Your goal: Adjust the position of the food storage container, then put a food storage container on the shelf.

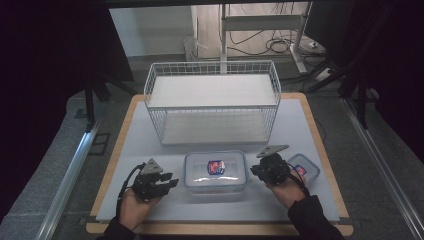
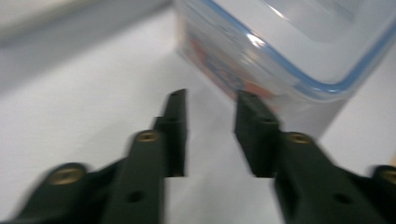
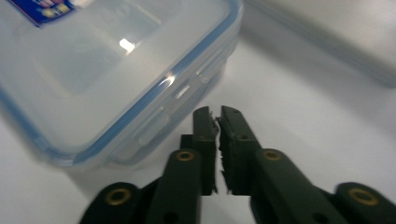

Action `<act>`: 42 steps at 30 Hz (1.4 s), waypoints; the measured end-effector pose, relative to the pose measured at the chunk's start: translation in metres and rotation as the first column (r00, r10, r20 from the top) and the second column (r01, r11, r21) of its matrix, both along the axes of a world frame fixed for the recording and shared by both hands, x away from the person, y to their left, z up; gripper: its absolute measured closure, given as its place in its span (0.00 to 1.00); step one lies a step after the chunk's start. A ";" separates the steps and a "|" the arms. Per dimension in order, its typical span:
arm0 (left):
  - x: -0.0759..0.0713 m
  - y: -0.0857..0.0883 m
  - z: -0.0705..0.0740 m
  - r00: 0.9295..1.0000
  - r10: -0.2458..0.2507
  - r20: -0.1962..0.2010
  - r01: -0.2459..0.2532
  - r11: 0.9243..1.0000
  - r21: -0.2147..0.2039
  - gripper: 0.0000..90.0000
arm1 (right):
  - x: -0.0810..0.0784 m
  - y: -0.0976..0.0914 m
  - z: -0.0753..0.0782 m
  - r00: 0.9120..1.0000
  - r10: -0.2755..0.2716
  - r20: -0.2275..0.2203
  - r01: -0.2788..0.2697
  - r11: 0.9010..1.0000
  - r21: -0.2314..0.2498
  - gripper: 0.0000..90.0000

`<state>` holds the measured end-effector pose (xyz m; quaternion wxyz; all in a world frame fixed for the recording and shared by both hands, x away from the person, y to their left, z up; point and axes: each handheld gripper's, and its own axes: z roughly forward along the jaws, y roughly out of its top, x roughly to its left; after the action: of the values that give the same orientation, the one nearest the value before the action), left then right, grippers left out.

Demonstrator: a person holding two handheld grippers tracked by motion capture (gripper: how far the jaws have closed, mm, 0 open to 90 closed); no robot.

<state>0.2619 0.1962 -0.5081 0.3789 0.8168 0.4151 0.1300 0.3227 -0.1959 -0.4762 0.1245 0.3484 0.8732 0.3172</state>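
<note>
We take the large lidded container (image 1: 215,171) as our landmark: it sits on the table (image 1: 300,130) just in front of the white wire basket (image 1: 212,100), its blue-edged lid on and a red-and-blue label on top. To its left our left gripper (image 1: 167,183) rests low, jaws a modest gap apart and holding nothing, aimed at the container's side, probably to steady it. To its right our right gripper (image 1: 257,170) has jaws pressed nearly together, empty, just beside the lid's latch flap, likely ready to work it. A smaller lidded container (image 1: 306,166) lies farther right, beyond that hand
</note>
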 end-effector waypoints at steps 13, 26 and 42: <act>0.004 0.007 -0.002 1.000 -0.004 0.005 0.004 1.000 -0.017 0.22 | -0.016 -0.022 0.004 0.995 0.037 0.088 -0.043 0.996 0.077 0.29; 0.008 0.005 0.000 0.999 -0.052 0.001 0.052 0.997 -0.062 0.07 | -0.012 -0.017 0.002 0.996 0.054 0.071 -0.062 0.992 0.109 0.04; 0.023 -0.019 0.012 0.998 -0.063 -0.031 0.059 0.992 -0.110 0.08 | -0.007 0.004 0.002 0.996 0.085 0.019 -0.087 0.984 0.157 0.00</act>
<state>0.2851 0.1774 -0.4961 0.4194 0.8093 0.4029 0.0818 0.3160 -0.1923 -0.4745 0.0882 0.3171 0.8588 0.3926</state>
